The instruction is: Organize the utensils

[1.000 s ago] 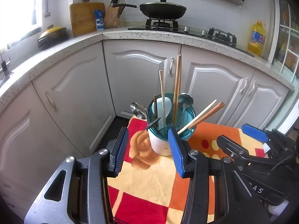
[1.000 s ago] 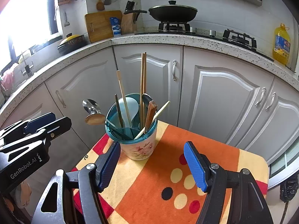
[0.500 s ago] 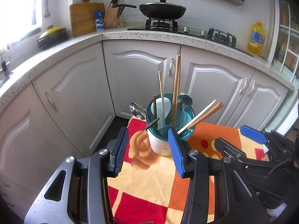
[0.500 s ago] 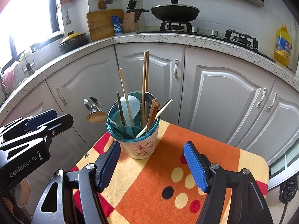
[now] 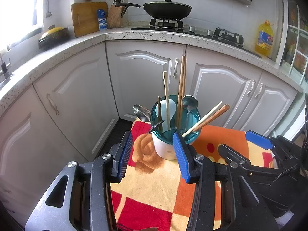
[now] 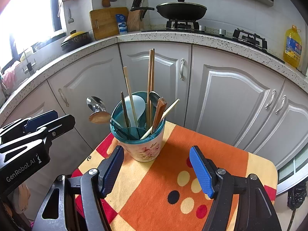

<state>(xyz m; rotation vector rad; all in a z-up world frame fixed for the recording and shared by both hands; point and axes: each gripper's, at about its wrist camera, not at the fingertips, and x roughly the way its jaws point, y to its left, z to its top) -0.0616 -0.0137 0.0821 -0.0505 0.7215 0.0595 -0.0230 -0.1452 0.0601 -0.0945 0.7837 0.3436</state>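
Observation:
A white holder with a teal rim (image 5: 169,140) stands on a small table with a patterned orange cloth (image 5: 154,182). It holds chopsticks (image 5: 181,88), metal spoons (image 5: 142,113), a white spoon and a wooden spoon (image 6: 99,117). It also shows in the right wrist view (image 6: 143,142). My left gripper (image 5: 154,154) is open and empty, just short of the holder. My right gripper (image 6: 156,170) is open and empty, a little nearer than the holder; it shows in the left wrist view (image 5: 258,140).
White cabinet doors (image 6: 231,100) and a speckled countertop (image 6: 96,44) curve behind the table. On the counter are a gas stove with a black pan (image 6: 181,9), a cutting board, a knife block and a yellow oil bottle (image 6: 292,46).
Both grippers stay open and nearly still. The right wrist view has drifted slightly, so the holder sits a little higher and more central in it.

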